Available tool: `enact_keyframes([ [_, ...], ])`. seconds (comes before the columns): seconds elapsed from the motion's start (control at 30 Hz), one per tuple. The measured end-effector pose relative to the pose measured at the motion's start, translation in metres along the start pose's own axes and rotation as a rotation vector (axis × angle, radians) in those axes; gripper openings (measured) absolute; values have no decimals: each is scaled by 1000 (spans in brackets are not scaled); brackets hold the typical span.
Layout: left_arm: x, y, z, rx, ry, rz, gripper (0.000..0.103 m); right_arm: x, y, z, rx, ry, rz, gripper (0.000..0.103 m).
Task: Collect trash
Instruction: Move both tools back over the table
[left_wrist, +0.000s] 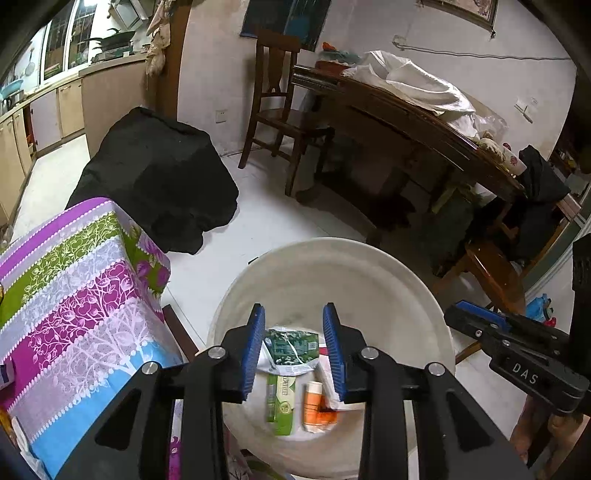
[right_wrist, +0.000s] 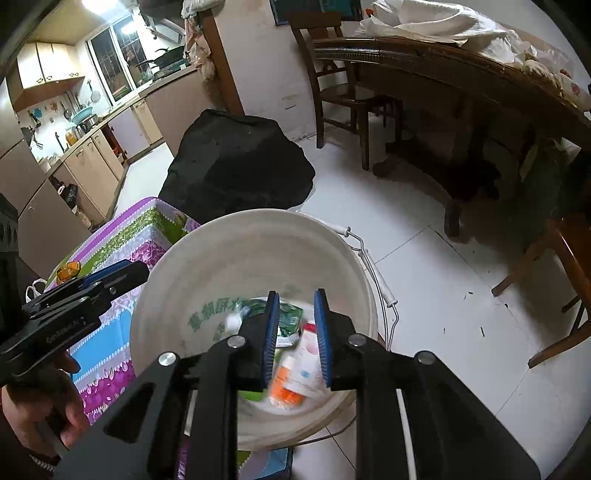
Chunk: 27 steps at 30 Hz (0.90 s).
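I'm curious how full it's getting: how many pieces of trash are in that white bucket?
4 visible in the white bucket: dark green wrapper at the back, light green box, orange packet, white paper. More may lie hidden underneath.

White letters "DAS" stand on the black body of the right gripper (left_wrist: 476, 314) at the right edge of the left wrist view. Small pale lettering runs along the black body of the left gripper (right_wrist: 122, 271), too fine to read. Green Chinese characters curve across the inner wall of the white plastic bucket (right_wrist: 192, 280); their wording stays unclear. The green packet (left_wrist: 282, 404) in it bears print too blurred to read.
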<state>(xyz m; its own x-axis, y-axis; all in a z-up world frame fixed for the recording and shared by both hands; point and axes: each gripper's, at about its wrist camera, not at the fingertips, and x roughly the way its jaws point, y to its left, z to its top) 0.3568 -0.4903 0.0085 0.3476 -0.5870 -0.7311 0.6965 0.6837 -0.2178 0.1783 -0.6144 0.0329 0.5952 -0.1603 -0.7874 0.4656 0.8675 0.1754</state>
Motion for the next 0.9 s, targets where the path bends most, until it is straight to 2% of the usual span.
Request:
enact_keyframes([
  [0.27, -10, -2, -1, 5, -12, -1, 32, -5, 3, 1, -11, -9, 0, 19],
  [0.4, -15, -3, -2, 9, -17, 1, 33, -7, 4, 0, -13, -15, 0, 23],
  [0.5, -23, -2, -7, 12, -23, 7, 47, -12, 8, -2, -24, -35, -3, 38],
  [0.57, -45, 0, -21, 47, -70, 19, 69, -29, 16, -7, -49, -116, 2, 45],
  [0.6, -58, 4, -31, 78, -106, 32, 73, -46, 25, -14, -81, -188, 8, 58],
  [0.63, -70, 8, -41, 101, -135, 44, 81, -62, 35, -23, -121, -264, 18, 76],
  [0.7, -100, 28, -67, 124, -194, 53, 87, -87, 54, -47, -191, -376, 44, 85],
  [0.73, -115, 43, -82, 128, -212, 69, 87, -93, 62, -57, -217, -396, 61, 85],
  [0.83, -155, 95, -122, 114, -220, 130, 87, -101, 84, -91, -260, -399, 163, 86],
  [0.9, -183, 144, -149, 53, -219, 213, 87, -96, 98, -114, -268, -372, 234, 86],
])
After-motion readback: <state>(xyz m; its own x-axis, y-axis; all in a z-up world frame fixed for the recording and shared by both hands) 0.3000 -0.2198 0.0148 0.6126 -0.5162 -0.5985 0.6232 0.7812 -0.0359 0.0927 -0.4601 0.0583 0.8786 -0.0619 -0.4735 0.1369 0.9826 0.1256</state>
